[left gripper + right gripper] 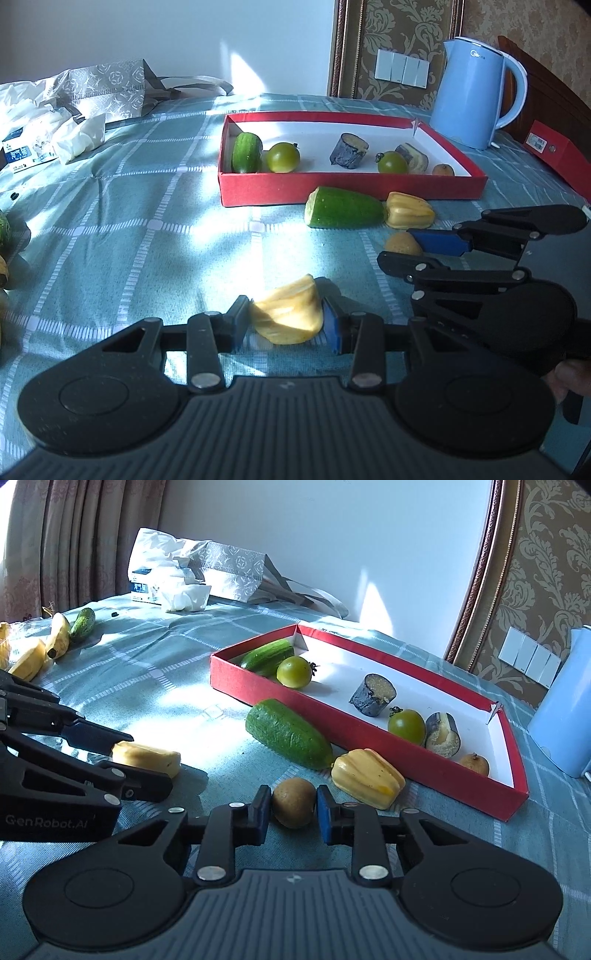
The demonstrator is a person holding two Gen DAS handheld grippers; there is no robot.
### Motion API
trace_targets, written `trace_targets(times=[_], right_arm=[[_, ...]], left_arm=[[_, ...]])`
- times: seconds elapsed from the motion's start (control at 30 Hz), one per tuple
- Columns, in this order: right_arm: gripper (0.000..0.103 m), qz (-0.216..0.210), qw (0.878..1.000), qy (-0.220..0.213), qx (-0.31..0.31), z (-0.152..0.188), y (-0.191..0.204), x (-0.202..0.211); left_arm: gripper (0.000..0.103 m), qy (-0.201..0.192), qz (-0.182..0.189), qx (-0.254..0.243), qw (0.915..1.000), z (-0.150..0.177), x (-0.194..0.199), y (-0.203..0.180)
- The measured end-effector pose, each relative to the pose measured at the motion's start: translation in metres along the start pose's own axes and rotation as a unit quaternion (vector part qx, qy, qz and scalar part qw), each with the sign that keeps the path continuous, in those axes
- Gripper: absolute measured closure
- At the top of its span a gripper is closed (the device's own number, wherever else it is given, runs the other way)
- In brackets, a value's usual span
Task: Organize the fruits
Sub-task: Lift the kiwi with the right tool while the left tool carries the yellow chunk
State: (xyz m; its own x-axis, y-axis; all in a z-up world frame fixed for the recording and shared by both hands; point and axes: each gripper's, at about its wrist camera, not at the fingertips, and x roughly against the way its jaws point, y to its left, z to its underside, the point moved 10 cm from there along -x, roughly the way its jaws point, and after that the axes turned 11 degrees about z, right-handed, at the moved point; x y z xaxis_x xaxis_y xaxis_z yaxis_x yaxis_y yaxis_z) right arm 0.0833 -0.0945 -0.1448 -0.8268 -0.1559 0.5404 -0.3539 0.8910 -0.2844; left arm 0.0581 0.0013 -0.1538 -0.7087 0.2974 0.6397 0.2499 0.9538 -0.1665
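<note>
The small brown fruit lies on the checked blue cloth just in front of the red box; the right-wrist view shows it whole, round and dull brown-green, while the left-wrist view shows only its top behind the right claw's blue pad; the right claw has its pads closed against both sides of this fruit, which rests on the cloth. The yellow jackfruit piece is pale, ribbed and wedge-shaped, lit by the sun; the left claw grips it from both sides with its jaws narrowly apart; the right-wrist view shows the same piece from the side. Near the box's front wall lie a cut cucumber and a second yellow piece, touching end to end. Inside the box sit another cucumber, two green tomatoes, two dark eggplant chunks and a small brown fruit. Only the right-wrist view shows bananas at the far left; only the left-wrist view shows the blue kettle whole.
</note>
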Motion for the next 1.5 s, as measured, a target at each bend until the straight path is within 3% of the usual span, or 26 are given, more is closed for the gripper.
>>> trace_targets(times=[0.63, 1.5], right_arm=[[0.077, 0.061, 0.996, 0.017, -0.068, 0.021, -0.052, 0.020], [0.077, 0.064, 0.995, 0.019, -0.070, 0.023, -0.054, 0.020]], left_arm=[[0.065, -0.010, -0.003, 0.001, 0.9999, -0.011, -0.003, 0.001], [0.065, -0.009, -0.005, 0.000, 0.9999, -0.013, -0.004, 0.002]])
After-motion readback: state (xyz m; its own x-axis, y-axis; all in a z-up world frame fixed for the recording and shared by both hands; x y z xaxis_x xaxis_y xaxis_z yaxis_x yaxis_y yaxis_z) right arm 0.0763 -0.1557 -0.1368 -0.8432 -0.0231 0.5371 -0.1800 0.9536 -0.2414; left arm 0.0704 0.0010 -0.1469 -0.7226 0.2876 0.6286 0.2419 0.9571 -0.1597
